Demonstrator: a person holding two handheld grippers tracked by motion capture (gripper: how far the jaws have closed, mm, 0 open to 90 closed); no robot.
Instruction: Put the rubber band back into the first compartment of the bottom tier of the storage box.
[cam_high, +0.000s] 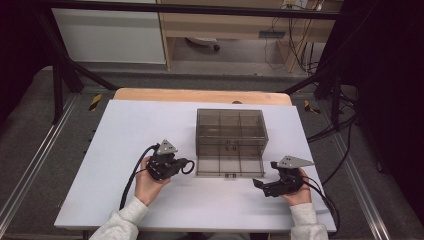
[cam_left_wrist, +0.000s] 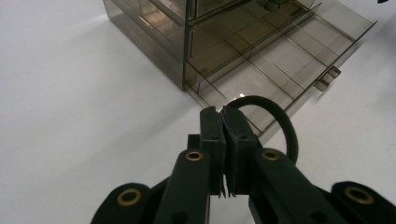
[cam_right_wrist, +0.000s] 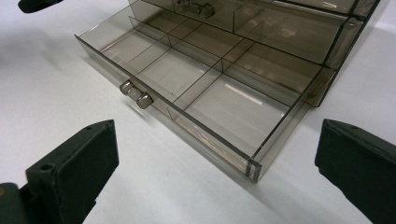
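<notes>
1. The jaws of the left gripper (cam_left_wrist: 229, 154) are pressed together on a black rubber ring (cam_left_wrist: 275, 121); in the left gripper view the ring is seen pinched between the two pads and looping out to the right of them.
2. In the high view the left gripper (cam_high: 172, 165) is found at the centre left of the frame, held in the left hand (cam_high: 149, 184), with the ring (cam_high: 188, 166) sticking out toward the box.
3. The jaws of the right gripper (cam_right_wrist: 215, 172) are spread wide, at the lower left and lower right of the right gripper view; nothing is held or touched by them.
4. In the high view the right gripper (cam_high: 266, 176) is seen at the lower right of the box.
5. A smoky see-through drawer box (cam_high: 230, 131) stands at the centre of the white table (cam_high: 125, 130). Its bottom drawer (cam_high: 229, 166) is pulled out toward the lower edge of the frame.
6. The drawer (cam_right_wrist: 201, 79) is shown by the right gripper view to be divided into compartments, with a small clear knob (cam_right_wrist: 136, 94) on its front.
7. The corner of the box (cam_left_wrist: 182, 46) and the drawer (cam_left_wrist: 280, 56) are seen at the upper right of the left gripper view.
</notes>
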